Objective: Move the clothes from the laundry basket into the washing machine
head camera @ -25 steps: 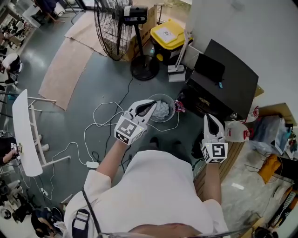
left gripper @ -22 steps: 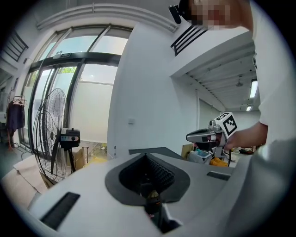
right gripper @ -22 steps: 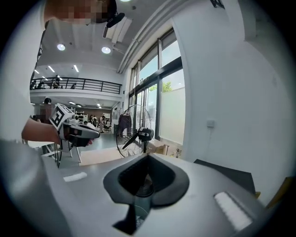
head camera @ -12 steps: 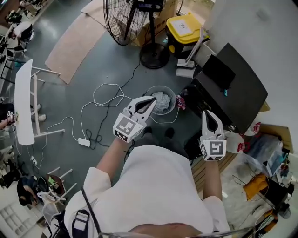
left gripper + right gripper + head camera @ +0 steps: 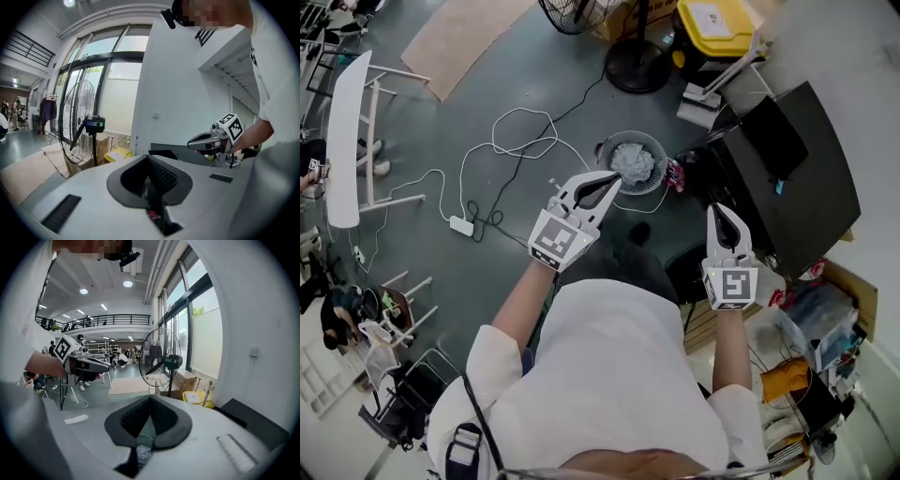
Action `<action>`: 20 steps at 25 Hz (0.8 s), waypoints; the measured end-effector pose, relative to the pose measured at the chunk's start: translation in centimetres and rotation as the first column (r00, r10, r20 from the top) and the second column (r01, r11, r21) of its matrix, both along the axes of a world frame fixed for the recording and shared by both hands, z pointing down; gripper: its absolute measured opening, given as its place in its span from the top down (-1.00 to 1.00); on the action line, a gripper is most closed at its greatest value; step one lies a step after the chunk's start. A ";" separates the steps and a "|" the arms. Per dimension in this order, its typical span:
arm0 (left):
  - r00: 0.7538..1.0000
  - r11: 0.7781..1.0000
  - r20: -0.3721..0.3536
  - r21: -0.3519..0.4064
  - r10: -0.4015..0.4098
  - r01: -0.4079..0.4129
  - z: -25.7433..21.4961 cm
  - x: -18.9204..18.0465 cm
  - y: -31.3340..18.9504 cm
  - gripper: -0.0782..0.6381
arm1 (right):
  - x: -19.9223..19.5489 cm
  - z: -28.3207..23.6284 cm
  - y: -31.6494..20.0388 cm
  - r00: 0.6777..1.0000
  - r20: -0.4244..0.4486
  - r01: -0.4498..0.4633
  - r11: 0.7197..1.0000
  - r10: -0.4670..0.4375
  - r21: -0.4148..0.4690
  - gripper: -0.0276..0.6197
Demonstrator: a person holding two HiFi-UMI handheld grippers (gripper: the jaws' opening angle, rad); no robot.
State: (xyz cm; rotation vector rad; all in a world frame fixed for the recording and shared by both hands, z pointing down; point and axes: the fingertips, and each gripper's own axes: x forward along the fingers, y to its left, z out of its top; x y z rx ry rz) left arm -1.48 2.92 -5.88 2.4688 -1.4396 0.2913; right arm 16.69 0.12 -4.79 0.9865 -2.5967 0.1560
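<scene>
In the head view, a round grey laundry basket (image 5: 605, 148) stands on the floor with crumpled pale clothes (image 5: 633, 161) inside. To its right is the black washing machine (image 5: 797, 187). My left gripper (image 5: 615, 176) is shut and empty, its tips just short of the basket's near rim. My right gripper (image 5: 718, 210) is also shut and empty, over the machine's left edge. In the left gripper view the left gripper (image 5: 149, 157) has its pads meeting. The right gripper (image 5: 150, 399) looks the same in its own view.
A standing fan's base (image 5: 636, 52) and a yellow-lidded bin (image 5: 712, 19) sit beyond the basket. White cables and a power strip (image 5: 461, 225) trail on the floor at left, near a white board on legs (image 5: 347, 141). Bags and clutter (image 5: 811, 323) crowd the right.
Both grippers have come lower and stayed shut. In the head view the basket has slid from behind the left gripper to just beyond its tips.
</scene>
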 end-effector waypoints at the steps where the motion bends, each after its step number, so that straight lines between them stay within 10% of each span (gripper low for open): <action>1: 1.000 1.000 -0.002 -0.009 -0.011 0.011 0.8 -0.4 0.0 0.76 | -0.6 0.8 -0.3 1.000 -0.011 0.017 1.000 -0.017 -0.005 0.88; 20: 0.997 0.979 -0.016 -0.188 -0.081 0.076 22.2 -9.0 -3.2 0.76 | -11.7 20.1 -6.0 0.984 -0.101 0.136 0.986 -0.146 -0.100 0.88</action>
